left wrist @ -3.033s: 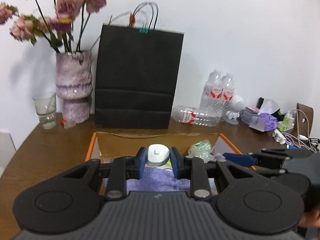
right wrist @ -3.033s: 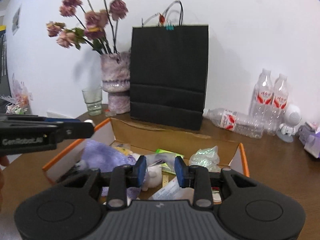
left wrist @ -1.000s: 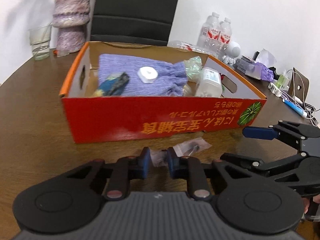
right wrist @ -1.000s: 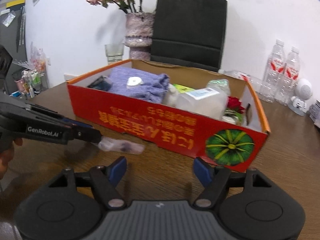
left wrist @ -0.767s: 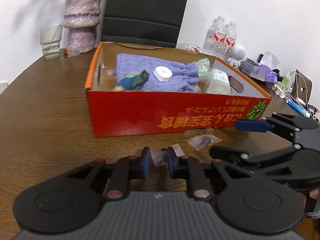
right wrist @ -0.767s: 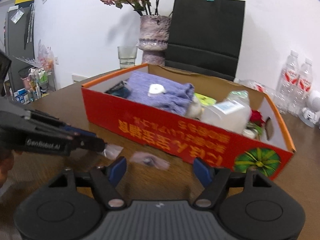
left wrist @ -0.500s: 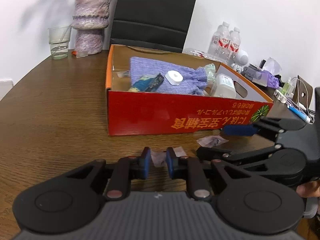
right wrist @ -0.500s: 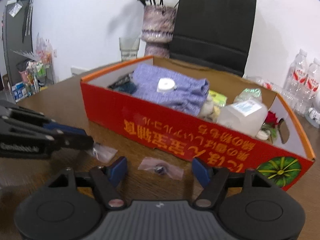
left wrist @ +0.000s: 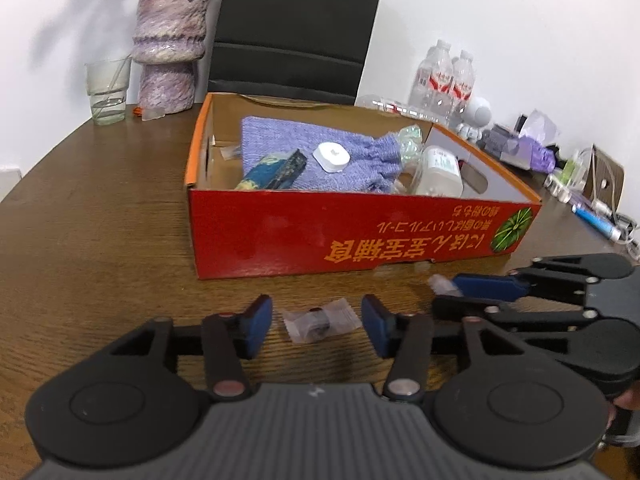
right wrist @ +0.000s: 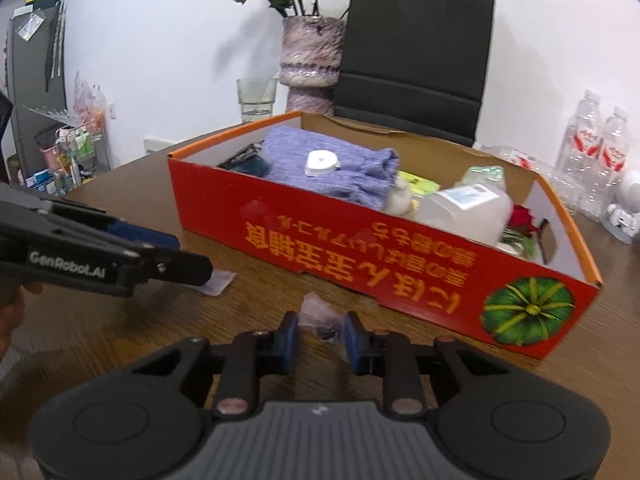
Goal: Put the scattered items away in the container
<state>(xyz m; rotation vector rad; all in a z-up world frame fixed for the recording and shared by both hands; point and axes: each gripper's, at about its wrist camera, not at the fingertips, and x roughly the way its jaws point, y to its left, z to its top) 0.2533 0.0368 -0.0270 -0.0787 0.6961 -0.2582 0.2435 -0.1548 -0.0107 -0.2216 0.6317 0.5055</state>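
1. Left gripper (left wrist: 316, 324): jaws opening, spread around a clear packet (left wrist: 320, 320) lying free on the surface (left wrist: 100, 240) before the red box (left wrist: 360, 236).
2. Right gripper (right wrist: 319, 334): jaws closing around a second packet (right wrist: 320, 320), not visibly pinching; likely bound for the box.

Bright, even indoor light, soft wall shadows, slight blur, strong fisheye bending with dark corners.

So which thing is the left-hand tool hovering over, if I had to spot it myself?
Find the big red cardboard box on the wooden table. In front of its printed side lies a small clear plastic packet with something dark inside, flat between the opening fingers of the left gripper, which don't touch it.
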